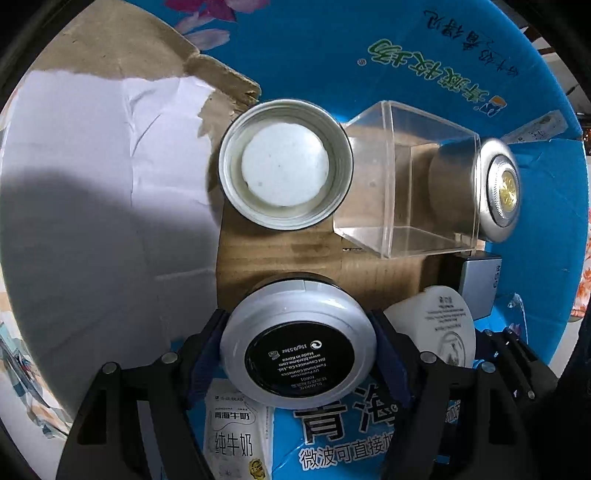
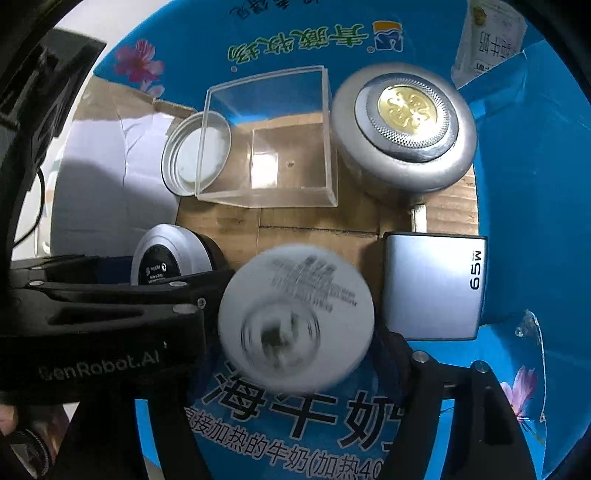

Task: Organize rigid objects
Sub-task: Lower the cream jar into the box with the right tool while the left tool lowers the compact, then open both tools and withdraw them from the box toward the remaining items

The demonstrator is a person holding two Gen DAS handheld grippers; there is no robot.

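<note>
My left gripper (image 1: 299,347) is shut on a round silver cosmetic jar (image 1: 298,343) with a black label, held over the near side of a blue cardboard box (image 1: 369,33). My right gripper (image 2: 295,328) is shut on a white round jar (image 2: 295,317), blurred, just right of the silver jar (image 2: 170,258). The white jar also shows in the left wrist view (image 1: 439,325). Inside the box lie an open silver lid (image 1: 284,164), a clear plastic cube (image 1: 402,177), a round silver shaver head (image 2: 404,129) and a grey 65W charger (image 2: 434,286).
The box floor is brown cardboard (image 1: 280,254) with white torn paper (image 1: 92,166) on the left. Blue box walls (image 2: 532,184) rise on the far and right sides. The left gripper's black body (image 2: 92,314) crosses the right wrist view.
</note>
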